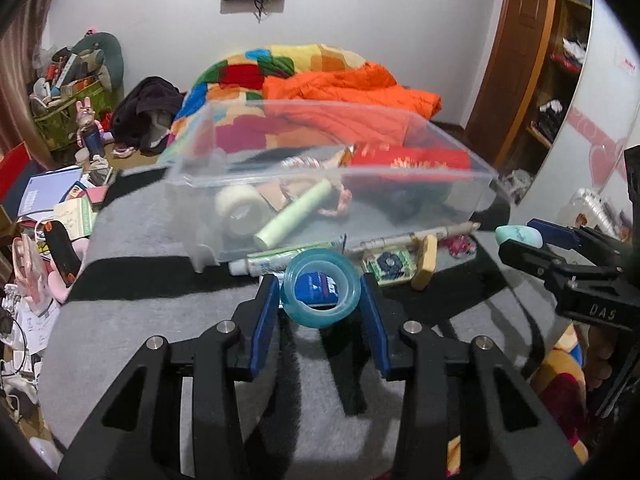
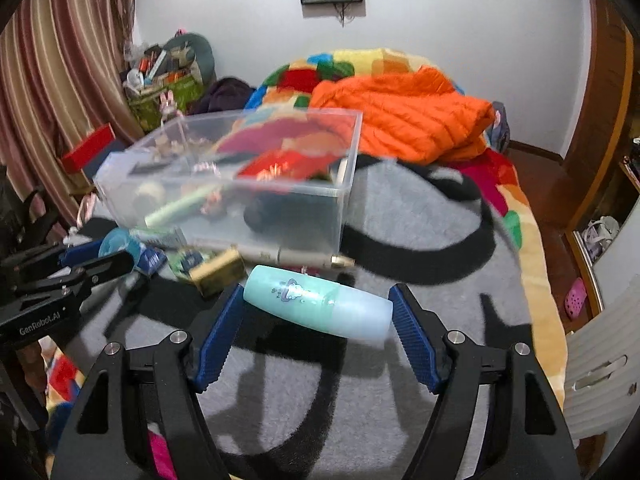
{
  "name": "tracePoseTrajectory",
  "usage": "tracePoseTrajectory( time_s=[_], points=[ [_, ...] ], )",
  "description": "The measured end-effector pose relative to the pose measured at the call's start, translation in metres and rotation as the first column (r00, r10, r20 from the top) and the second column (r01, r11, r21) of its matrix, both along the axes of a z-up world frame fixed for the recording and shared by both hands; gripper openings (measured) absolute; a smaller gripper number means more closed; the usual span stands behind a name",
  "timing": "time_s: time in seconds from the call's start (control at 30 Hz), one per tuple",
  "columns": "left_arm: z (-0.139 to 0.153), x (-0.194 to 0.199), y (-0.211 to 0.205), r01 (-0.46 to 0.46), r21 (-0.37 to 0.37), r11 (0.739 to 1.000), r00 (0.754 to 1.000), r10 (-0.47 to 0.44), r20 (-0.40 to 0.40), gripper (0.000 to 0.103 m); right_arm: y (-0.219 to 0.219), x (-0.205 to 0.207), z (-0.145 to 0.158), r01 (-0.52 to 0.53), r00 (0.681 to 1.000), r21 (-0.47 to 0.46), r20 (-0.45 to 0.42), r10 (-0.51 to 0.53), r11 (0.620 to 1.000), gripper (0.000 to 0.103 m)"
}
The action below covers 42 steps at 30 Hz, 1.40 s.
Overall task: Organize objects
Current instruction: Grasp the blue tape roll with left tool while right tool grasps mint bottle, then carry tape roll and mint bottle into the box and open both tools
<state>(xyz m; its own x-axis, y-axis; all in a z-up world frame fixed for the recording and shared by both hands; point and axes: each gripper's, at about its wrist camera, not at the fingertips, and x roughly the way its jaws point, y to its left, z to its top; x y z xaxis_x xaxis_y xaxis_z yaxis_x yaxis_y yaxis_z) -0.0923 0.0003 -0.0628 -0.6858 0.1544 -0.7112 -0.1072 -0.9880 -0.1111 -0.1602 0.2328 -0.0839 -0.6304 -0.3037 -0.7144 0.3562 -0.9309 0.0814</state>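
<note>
A teal tape roll (image 1: 320,317) sits between the blue pads of my left gripper (image 1: 320,300), which is shut on it just above the grey blanket. My right gripper (image 2: 316,304) is shut on a teal and pale blue bottle (image 2: 304,300), gripped end to end and lying crosswise. Beyond both stands a clear plastic box (image 1: 200,200) holding a white tape roll (image 1: 240,208), a green tube (image 1: 296,216) and a red packet (image 1: 408,160). In front of the box lie a toothpaste tube (image 1: 280,262), a pen-like tool (image 1: 416,236), a yellow block (image 1: 426,260) and a small green card (image 1: 388,266).
Everything rests on a grey and black blanket (image 2: 400,216) on a bed. An orange jacket (image 2: 400,120) and a colourful quilt (image 1: 248,68) lie behind the box. Books and clutter (image 1: 52,200) crowd the left side. A wooden wardrobe (image 1: 520,60) stands at the right.
</note>
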Motion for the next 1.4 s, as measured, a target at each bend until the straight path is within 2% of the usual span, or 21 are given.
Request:
tracePoseTrajectory(
  time_s=[0.2,0.4,0.6,0.8,1.17,1.4],
  points=[
    [0.03,0.008,-0.013,-0.031,0.011,0.999,0.997,0.031,-0.072,0.041,-0.005,0.0,0.028,-0.016,0.998,-0.021,-0.067,0.015,1.0,0.071],
    [0.058,-0.001,-0.026,-0.058,0.022,0.998,0.989,0.061,-0.137,0.041,-0.022,-0.011,0.053,-0.048,0.993,-0.056,-0.113,0.041,0.997,0.071],
    [0.06,-0.027,-0.034,-0.071,0.035,0.997,0.991,0.074,-0.114,0.041,-0.045,-0.034,0.063,-0.084,0.99,-0.081,-0.118,0.074,0.993,0.071],
    [0.05,-0.051,-0.034,-0.061,0.06,0.996,0.995,0.065,-0.07,0.041,-0.063,-0.058,0.055,-0.094,0.993,-0.097,-0.074,0.087,0.991,0.071],
    [0.027,-0.084,-0.019,-0.037,0.019,0.999,0.999,0.037,0.005,0.041,-0.087,-0.084,0.026,-0.092,0.996,-0.038,-0.009,0.091,0.995,0.071],
    [0.022,-0.087,-0.018,-0.032,0.009,0.999,0.999,0.032,0.011,0.041,-0.091,-0.091,0.013,-0.1,0.994,-0.036,0.033,0.101,0.994,0.071]
  ],
)
